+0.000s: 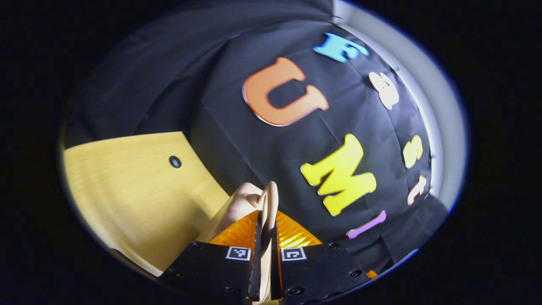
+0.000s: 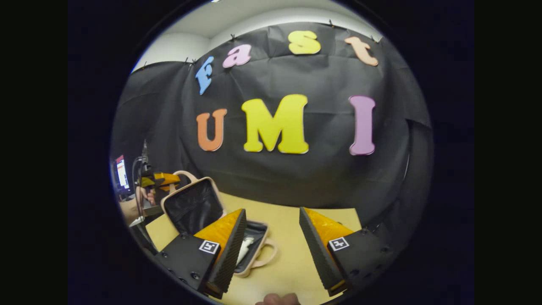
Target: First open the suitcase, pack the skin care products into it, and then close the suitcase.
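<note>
My left claw (image 1: 266, 237) pinches the suitcase (image 2: 199, 207) lid's handle (image 1: 271, 203), lid raised over the table (image 2: 288, 254). A white bottle (image 2: 244, 250) lies inside. My right claw (image 2: 271, 250) hangs wide.

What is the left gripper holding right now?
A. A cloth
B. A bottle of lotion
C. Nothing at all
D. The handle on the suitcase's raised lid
D: in the right gripper view the left gripper meets the handle atop the suitcase's raised lid; the left gripper view shows its fingers clamped on it.
</note>
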The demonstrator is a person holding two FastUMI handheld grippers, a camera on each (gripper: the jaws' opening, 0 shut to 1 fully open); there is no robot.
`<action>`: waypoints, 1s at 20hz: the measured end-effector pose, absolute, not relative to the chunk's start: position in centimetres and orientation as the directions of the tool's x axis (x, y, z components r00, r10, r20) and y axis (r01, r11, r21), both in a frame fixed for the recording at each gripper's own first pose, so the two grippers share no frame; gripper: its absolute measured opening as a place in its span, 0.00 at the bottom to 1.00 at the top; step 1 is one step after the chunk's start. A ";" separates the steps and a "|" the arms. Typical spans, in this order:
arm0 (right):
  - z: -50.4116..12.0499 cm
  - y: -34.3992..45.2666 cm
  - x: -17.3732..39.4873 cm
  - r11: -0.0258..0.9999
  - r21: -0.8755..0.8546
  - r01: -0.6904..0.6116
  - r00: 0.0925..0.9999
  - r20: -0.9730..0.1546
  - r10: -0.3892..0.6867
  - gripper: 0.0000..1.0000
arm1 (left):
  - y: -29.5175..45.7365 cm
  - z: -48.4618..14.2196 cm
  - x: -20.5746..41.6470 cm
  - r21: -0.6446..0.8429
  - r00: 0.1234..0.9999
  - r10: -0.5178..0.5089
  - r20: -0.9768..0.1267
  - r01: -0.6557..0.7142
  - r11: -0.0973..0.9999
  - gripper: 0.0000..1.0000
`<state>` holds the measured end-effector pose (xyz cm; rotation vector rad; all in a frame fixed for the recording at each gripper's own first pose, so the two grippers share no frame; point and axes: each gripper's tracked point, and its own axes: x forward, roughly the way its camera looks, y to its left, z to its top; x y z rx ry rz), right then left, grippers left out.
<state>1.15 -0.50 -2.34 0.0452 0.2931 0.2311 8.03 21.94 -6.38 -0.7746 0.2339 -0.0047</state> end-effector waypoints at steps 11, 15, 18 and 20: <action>-1.7 -10.6 0.8 0.984 0.049 -0.172 0.956 -0.233 0.179 0.75 | 0.8 -13.2 8.6 -0.356 0.925 -0.212 -0.314 0.093 0.930 0.12; -3.3 -14.6 -0.1 0.992 0.054 -0.111 0.953 -0.279 0.122 0.75 | -2.7 -17.2 8.7 -0.217 0.892 -0.205 -0.402 0.125 0.968 0.12; -4.5 -16.9 -0.9 0.996 0.057 -0.071 0.946 -0.312 0.085 0.75 | -4.0 -20.7 9.0 -0.129 0.859 -0.187 -0.477 0.142 0.981 0.12; -5.1 -17.8 -1.2 0.996 0.062 -0.056 0.941 -0.329 0.074 0.75 | -4.7 -22.7 9.0 -0.056 0.840 -0.161 -0.518 0.154 0.986 0.12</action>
